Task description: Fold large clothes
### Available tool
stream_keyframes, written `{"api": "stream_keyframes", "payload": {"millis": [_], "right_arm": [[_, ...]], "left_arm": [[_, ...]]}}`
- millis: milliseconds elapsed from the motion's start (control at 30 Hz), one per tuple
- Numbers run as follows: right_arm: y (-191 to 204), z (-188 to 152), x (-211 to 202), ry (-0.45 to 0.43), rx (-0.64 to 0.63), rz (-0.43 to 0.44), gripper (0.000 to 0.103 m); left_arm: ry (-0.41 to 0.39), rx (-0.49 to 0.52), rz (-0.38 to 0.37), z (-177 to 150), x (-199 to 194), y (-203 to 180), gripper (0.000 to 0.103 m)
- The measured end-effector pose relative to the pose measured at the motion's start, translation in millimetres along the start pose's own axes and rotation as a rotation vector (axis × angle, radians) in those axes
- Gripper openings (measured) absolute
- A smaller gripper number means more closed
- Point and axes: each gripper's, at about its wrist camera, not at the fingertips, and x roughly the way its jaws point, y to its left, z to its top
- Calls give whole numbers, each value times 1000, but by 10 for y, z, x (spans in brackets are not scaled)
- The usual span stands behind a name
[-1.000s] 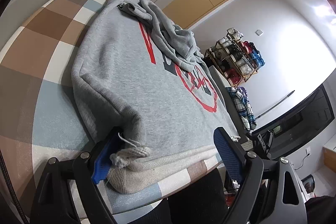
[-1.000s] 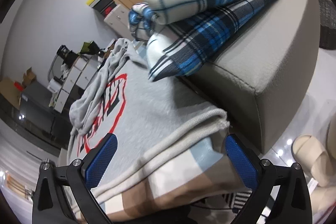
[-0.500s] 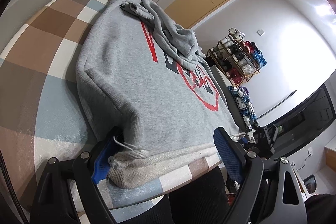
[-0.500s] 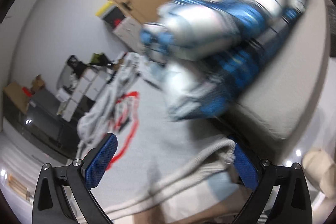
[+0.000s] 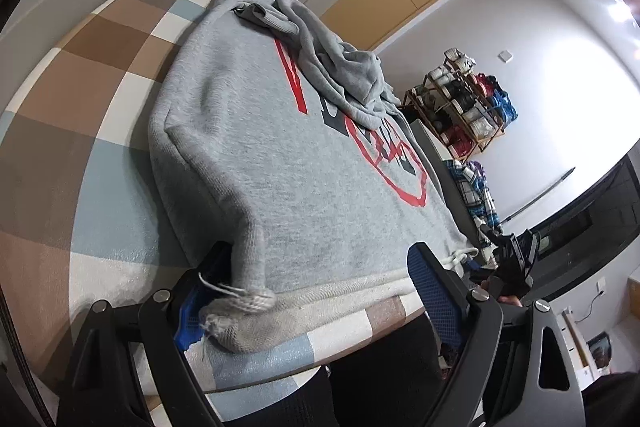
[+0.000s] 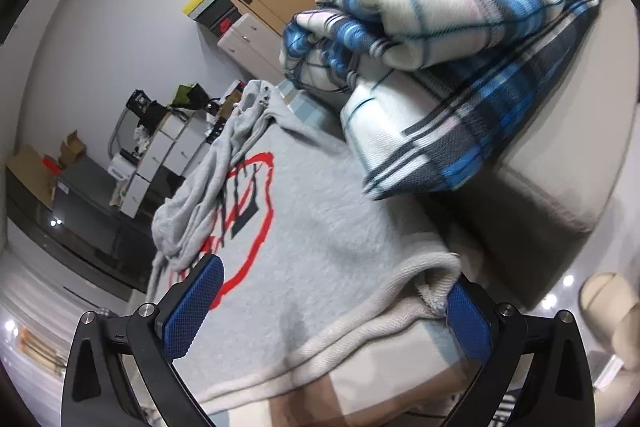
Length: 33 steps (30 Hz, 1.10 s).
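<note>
A grey sweatshirt [image 5: 280, 163] with a red and black print lies flat on a checked table [image 5: 80, 99], one sleeve folded over its chest. My left gripper [image 5: 316, 291] is open, its jaws astride the near left hem corner, which drapes over the left pad. My right gripper [image 6: 332, 307] is open, its jaws astride the near right hem corner [image 6: 436, 275]; the cloth touches the right pad. The sweatshirt [image 6: 320, 227] fills the right wrist view, and the right gripper also shows in the left wrist view [image 5: 508, 263].
A grey cushioned seat [image 6: 560, 179] stands by the table's right side with folded blue plaid cloth [image 6: 440, 47] on it. Drawers, boxes and a wooden door stand behind the table. A shoe rack [image 5: 460, 107] stands at the far wall.
Both grippers have moved forward onto the hem corners. The right gripper swung in from the seat side, so the hem corner now sits between its jaws.
</note>
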Motion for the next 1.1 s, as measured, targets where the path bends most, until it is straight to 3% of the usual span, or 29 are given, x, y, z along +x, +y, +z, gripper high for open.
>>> {"api": "stream_keyframes", "payload": {"millis": [167,367,533,633,700,867,1000,1067,1100], "right_arm": [[87,1,175,95,58,229,103],[94,24,179,103,40,185,103],[96,-23,162,132,9,167,103],[201,-42,198,148,-49,118,103],[328,-70,254,154,-119,55,103],[658,-175,472,156,-320,-108,103],[655,-149,573,136,-307,-134,103],[609,-101,575,125,-261,-121,101],[590,-82,561,119,-242,-121,92]], "left_arm": [[-5,-73,-60,63,3,50,85],[-16,-117,-166,95,27,62,85],[-10,-222,-322,150,27,199,85],[-14,-279,-365,174,-6,265,85],[-5,-269,-352,173,-3,227,85],[18,-188,-230,151,41,46,85],[44,-151,-71,149,84,-23,85],[39,-151,-33,136,57,-5,85],[37,-159,-25,131,51,15,85]]}}
